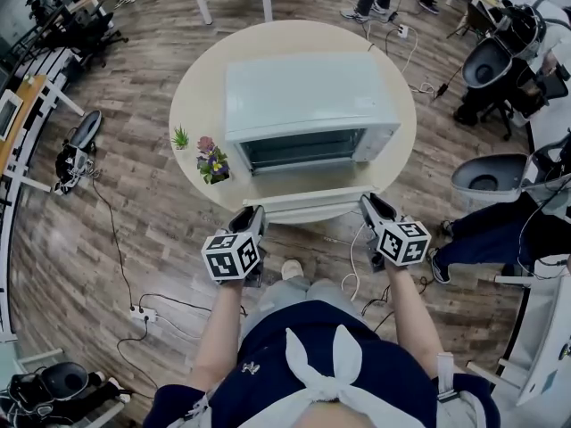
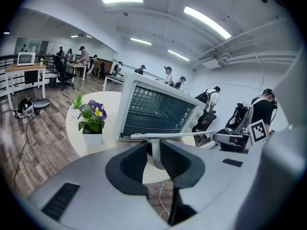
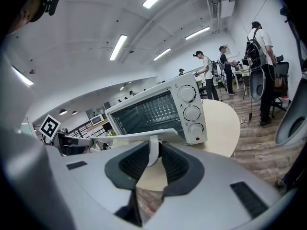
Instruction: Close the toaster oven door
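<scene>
A pale toaster oven [image 1: 308, 96] stands on a round cream table [image 1: 201, 96], its door [image 1: 308, 199] folded down flat toward me. The door handle [image 1: 308, 214] runs along the door's front edge. My left gripper [image 1: 256, 218] holds the handle's left end and my right gripper [image 1: 366, 205] its right end. In the left gripper view the handle's white post [image 2: 156, 152] sits pinched between the dark pads [image 2: 134, 164], with the oven's open cavity [image 2: 156, 111] behind. In the right gripper view the other post [image 3: 153, 150] is clamped the same way, the oven's knobs [image 3: 191, 113] beyond.
A pot of purple flowers [image 1: 212, 161] and a small green plant [image 1: 180, 137] stand on the table left of the oven. Cables and a power strip [image 1: 143, 313] lie on the wood floor. Chairs [image 1: 489, 178] stand at the right; people are farther back.
</scene>
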A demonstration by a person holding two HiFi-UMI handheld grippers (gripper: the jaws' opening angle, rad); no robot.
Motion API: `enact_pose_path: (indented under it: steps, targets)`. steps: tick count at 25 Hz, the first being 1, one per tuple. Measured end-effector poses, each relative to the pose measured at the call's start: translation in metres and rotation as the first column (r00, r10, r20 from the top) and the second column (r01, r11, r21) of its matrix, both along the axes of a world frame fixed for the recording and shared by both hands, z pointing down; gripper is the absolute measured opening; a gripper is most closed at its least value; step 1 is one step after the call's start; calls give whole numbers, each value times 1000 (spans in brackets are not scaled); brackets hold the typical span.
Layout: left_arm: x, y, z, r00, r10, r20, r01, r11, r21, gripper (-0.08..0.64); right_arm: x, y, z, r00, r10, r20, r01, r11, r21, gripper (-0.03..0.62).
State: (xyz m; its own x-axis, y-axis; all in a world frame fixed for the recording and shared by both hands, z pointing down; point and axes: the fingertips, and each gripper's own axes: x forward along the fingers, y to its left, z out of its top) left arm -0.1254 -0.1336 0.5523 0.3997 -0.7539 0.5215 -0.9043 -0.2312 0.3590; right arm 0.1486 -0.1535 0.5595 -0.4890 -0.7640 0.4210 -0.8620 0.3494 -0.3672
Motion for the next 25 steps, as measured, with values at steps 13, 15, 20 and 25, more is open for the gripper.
enact_pose_path:
  steps: [13,15,20,25]
  targets:
    - [-2,-9,-8,1000,-2,18,2,1000,14,97,-2,-10,-10,1000,9,15,-9,1000,6,89]
    - [-3,-11,-10,1000,-5,21,5,1000,17,97,-3,-11,-12,1000,11,17,-11,1000,8,89]
    - [-3,-14,-14,1000,-10,30,10,1000,10,97,-3,-13,-16,999,13,32,-14,1000,10,89]
    - [-2,-15,-15,999,-17,36,17,1000,6,97,-3,-15,-17,1000,15,22,-15,1000,3,89]
